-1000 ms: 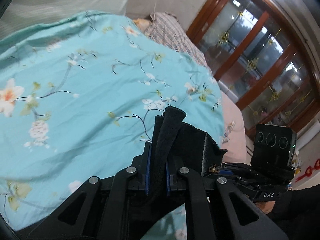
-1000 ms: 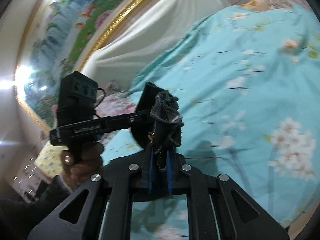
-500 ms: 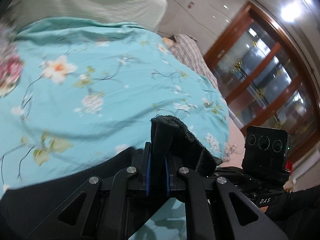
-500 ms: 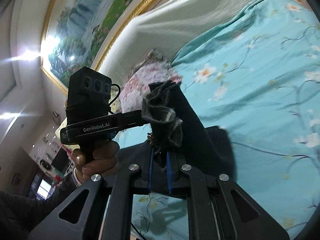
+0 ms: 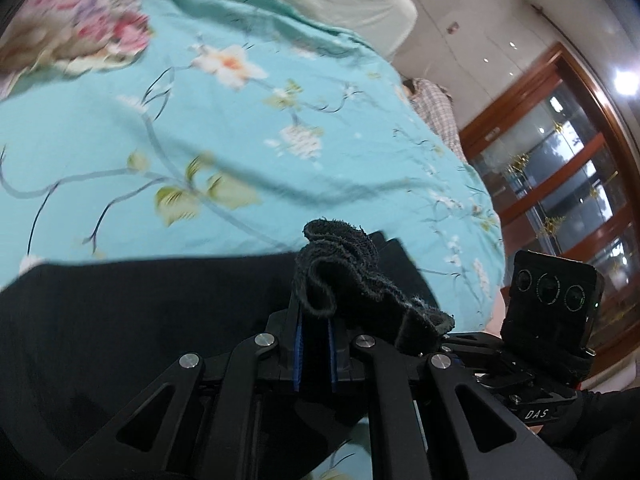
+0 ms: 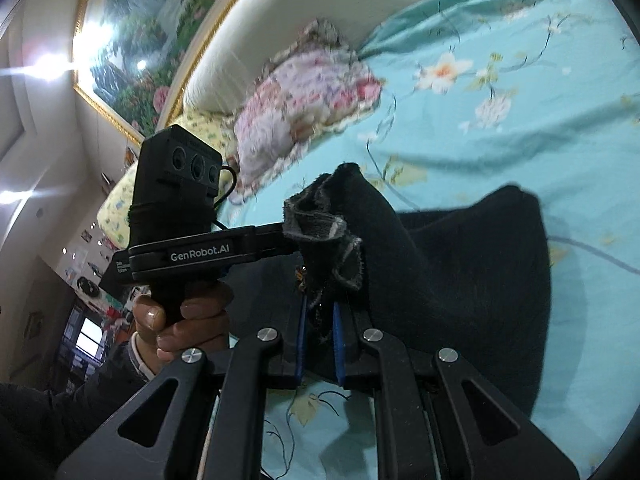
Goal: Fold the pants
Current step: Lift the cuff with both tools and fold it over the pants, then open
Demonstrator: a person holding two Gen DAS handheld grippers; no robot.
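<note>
**A:** Where are the pants?

**B:** The black pants drape over the turquoise bedspread. The left gripper and right gripper each pinch a bunched edge.

**A:** Advice?

**B:** Keep both corners level, lower evenly.

"GenRobot.AI" stands on the left tool; "DAS" on the right tool.

Black fabric pants lie on the teal floral bedspread. Pink floral pillow sits behind them, against the cream padded headboard. Plaid cloth lies at the bed's right edge.
</note>
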